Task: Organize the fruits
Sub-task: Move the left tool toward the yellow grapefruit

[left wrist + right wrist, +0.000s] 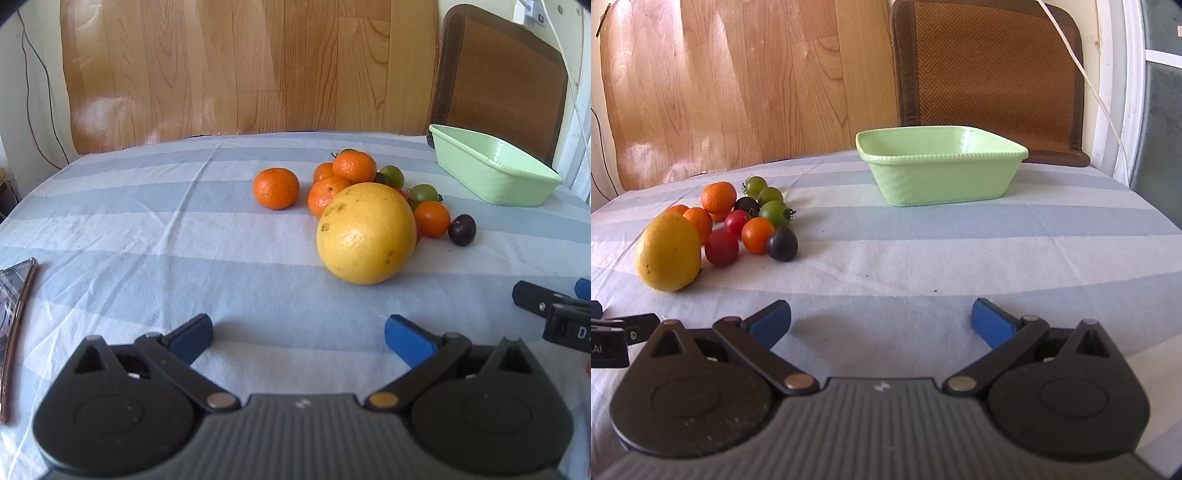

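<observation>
1. My left gripper (298, 334): blue pads spread wide apart, nothing between them, hanging above the striped tablecloth (147, 229).
2. My right gripper (881, 319): jaws likewise fully apart and empty, above bare cloth. Its black tip shows at 3 o'clock in the left wrist view.
3. Large yellow citrus (366, 233): at about 1 o'clock from my left gripper, resting on the cloth at the near edge of the fruit pile.
4. Mandarins: one (276, 188) lies alone at 12 o'clock, just apart from the pile; three more (354, 167) are heaped behind the yellow citrus, touching it.
5. Small tomatoes, as seen from the right wrist at 10 o'clock: green ones (774, 213) at the back, red ones (721, 248) beside the citrus, an orange one (758, 235) and a dark purple one (781, 243) touching at the pile's right edge.
6. Green dish (942, 181): empty, at 12 o'clock from my right gripper, well apart from the fruit.
7. Woven chair back (990, 74): behind the dish.
</observation>
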A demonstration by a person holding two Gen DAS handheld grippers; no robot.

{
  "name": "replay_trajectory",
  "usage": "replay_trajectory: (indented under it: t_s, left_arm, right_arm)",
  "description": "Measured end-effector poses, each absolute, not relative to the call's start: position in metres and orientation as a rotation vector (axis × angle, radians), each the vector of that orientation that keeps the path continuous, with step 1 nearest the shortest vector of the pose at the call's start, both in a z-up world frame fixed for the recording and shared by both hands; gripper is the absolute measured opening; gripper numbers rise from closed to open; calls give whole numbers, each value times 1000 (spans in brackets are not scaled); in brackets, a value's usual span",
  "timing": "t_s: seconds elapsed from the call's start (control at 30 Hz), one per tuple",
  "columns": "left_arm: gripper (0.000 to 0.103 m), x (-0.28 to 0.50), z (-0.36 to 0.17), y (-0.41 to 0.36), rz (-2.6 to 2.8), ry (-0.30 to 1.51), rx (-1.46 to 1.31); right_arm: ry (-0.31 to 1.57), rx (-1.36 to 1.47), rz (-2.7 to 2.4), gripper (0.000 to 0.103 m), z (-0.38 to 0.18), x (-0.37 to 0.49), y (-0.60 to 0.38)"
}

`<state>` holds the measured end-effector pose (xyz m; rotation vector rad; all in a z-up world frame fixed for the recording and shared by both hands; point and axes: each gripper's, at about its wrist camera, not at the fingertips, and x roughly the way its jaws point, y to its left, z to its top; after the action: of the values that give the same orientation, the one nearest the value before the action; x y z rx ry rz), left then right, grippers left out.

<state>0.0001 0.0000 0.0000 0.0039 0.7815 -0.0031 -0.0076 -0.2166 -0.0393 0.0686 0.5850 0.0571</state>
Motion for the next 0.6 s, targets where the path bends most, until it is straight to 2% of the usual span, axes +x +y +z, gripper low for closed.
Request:
replay_trajectory:
  t_s: [0.6]
  left_arm:
    - [103, -12, 1, 4, -81, 717, 49]
  right_arm:
    - [572, 92, 65, 103, -39, -9, -221]
